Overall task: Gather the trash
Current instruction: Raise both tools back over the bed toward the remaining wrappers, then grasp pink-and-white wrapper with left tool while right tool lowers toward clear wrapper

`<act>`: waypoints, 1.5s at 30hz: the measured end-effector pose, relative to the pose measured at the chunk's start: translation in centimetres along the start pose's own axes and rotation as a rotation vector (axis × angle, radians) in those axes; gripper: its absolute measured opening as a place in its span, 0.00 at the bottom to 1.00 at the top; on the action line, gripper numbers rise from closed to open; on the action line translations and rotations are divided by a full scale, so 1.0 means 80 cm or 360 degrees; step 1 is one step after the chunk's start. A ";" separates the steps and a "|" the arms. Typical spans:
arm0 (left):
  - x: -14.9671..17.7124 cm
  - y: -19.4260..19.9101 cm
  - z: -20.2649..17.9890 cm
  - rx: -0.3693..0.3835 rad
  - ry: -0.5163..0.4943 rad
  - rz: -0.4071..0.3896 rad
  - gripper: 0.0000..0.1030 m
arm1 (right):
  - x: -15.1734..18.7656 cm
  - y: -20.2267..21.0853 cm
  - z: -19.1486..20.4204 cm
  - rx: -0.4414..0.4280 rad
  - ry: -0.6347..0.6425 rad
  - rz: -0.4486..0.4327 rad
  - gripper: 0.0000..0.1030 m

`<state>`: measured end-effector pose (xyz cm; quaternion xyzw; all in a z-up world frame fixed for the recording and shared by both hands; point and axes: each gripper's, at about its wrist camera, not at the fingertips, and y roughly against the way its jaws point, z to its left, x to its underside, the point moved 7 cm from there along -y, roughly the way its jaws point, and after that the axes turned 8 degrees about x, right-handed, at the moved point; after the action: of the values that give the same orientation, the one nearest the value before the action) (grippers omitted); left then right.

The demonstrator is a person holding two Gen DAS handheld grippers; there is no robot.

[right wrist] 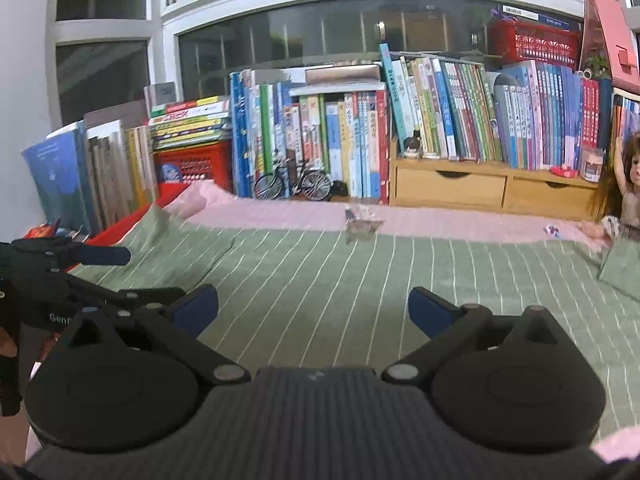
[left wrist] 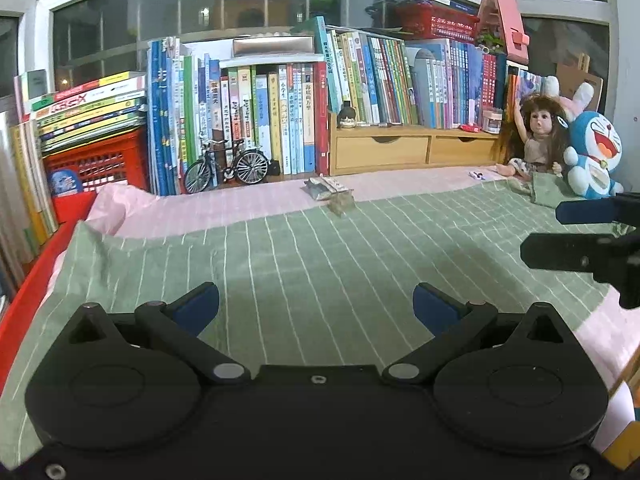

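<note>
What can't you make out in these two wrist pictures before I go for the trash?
- Crumpled wrapper: small and far in the left wrist view, motion-blurred in the right; print unreadable.
- Small white scrap near the doll: too small to identify.
- Doll: cut off by the right wrist view's edge.
- Right gripper in the left view: partly cut off by the edge.

Both wrist views look low across the green striped cloth [left wrist: 320, 248] toward the bookshelf row [right wrist: 360, 136] at twelve o'clock, sharing both.
</note>
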<state>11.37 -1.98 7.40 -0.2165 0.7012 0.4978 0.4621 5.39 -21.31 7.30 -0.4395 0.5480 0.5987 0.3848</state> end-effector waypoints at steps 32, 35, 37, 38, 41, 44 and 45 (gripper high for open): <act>-0.153 -0.245 0.085 0.0013 -0.0117 -0.0052 1.00 | -0.059 -0.244 -0.057 0.0007 0.0032 0.0084 1.00; -0.158 -0.290 0.090 0.0069 -0.0101 0.0019 1.00 | -0.062 -0.279 -0.057 -0.0025 0.0036 0.0070 1.00; -0.163 -0.319 0.092 0.0142 -0.0092 0.0045 1.00 | -0.061 -0.302 -0.056 -0.0070 0.0033 0.0120 1.00; -0.164 -0.331 0.093 0.0169 -0.0076 0.0055 1.00 | -0.060 -0.311 -0.054 -0.0096 0.0050 0.0135 1.00; -0.166 -0.371 0.098 0.0261 0.0058 0.0083 1.00 | -0.051 -0.343 -0.046 -0.0107 0.0162 0.0214 0.97; -0.164 -0.407 0.099 0.0344 0.0103 0.0122 1.00 | -0.042 -0.366 -0.041 -0.0105 0.0202 0.0262 0.89; -0.162 -0.417 0.098 0.0347 0.0084 0.0131 1.00 | -0.040 -0.372 -0.040 -0.0116 0.0188 0.0269 0.89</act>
<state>46.46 -10.68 1.40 -0.1490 0.7714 0.4313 0.4435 34.74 -21.34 0.81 -0.4398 0.5827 0.6217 0.2837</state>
